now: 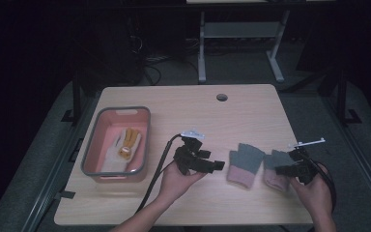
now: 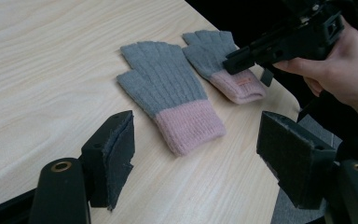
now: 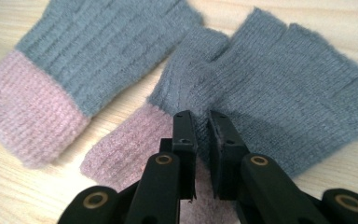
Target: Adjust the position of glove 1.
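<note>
Right tool (image 3: 200,122) pinches a grey-pink glove (image 3: 279,88) on the tabletop (image 1: 183,104)
Left tool (image 2: 193,154) hangs wide open, empty, near its twin (image 2: 168,93)

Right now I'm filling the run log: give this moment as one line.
right gripper: shut on right glove | left gripper: open, holding nothing | left glove: flat on table

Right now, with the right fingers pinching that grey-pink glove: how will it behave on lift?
Probably floppy: the glove is soft ribbed knit lying flat, so the unheld parts should droop. Likely light for its size, being thin. Slipping seems unlikely, since the right gripper has its fingers shut on fuzzy fabric. It may brush the neighbouring glove.
</note>
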